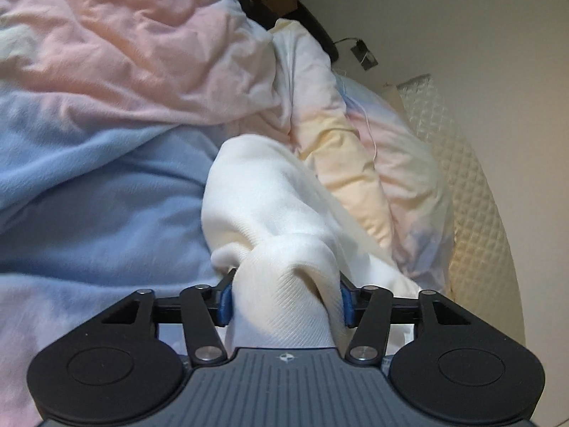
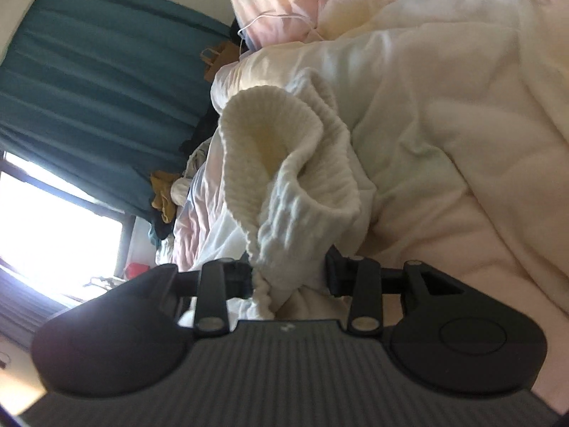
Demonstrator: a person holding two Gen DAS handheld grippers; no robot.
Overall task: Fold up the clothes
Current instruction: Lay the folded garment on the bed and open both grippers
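- The left tool (image 1: pixel 286 299) grips a bunched fold of a white sweater (image 1: pixel 270 192) between its blue pads (image 1: pixel 224 299).
- The sweater trails away from it over a rumpled pastel duvet (image 1: pixel 106 82) on a bed.
- The right tool (image 2: pixel 290 275) pinches the sweater's ribbed cuff (image 2: pixel 281 163), which flares open above its fingers.
- A teal curtain (image 2: pixel 99 82) hangs beside a bright window (image 2: pixel 53 235).

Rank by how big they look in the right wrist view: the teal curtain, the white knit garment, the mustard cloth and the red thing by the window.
1. Teal curtain
2. White knit garment, though it sits close to the camera, so its size is inflated
3. Mustard cloth
4. Red thing, only slightly smaller than the cloth
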